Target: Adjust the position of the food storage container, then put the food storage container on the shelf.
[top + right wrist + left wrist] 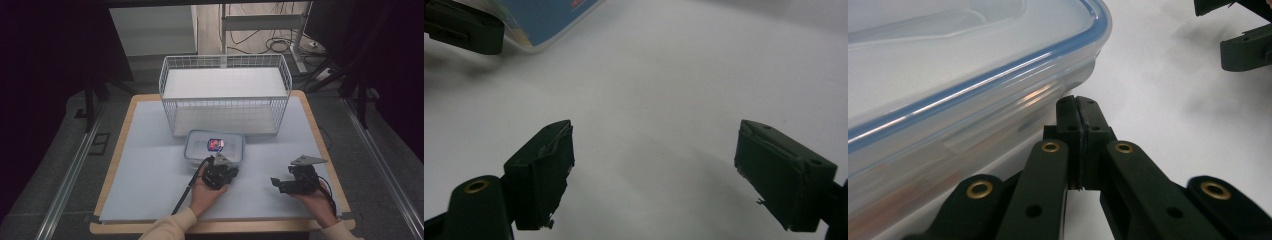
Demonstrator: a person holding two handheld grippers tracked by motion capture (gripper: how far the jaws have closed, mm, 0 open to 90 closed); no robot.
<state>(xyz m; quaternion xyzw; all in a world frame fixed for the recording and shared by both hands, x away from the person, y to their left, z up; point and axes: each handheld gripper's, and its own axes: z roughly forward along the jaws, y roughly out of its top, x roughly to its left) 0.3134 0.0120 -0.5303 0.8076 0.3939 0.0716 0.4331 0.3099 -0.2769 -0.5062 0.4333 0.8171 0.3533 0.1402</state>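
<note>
A clear plastic box with a blue-rimmed lid [215, 146] sits on the white table cover, just in front of the wire basket [225, 95]. Something small and red-blue lies inside it. My left gripper [218, 172] is at the box's near side, and in the left gripper view its jaws are pressed together with nothing between them, tips [1079, 107] right beside the box wall [963, 90]. My right gripper [280, 185] hovers low over bare cover to the right, with its jaws wide apart and empty [654, 170]. A corner of the box [544, 20] shows far off in the right gripper view.
The white wire basket stands at the back of the table with nothing visible inside. The table's wooden edge [115, 150] frames the white cover. Black frames and cables stand on the floor beyond.
</note>
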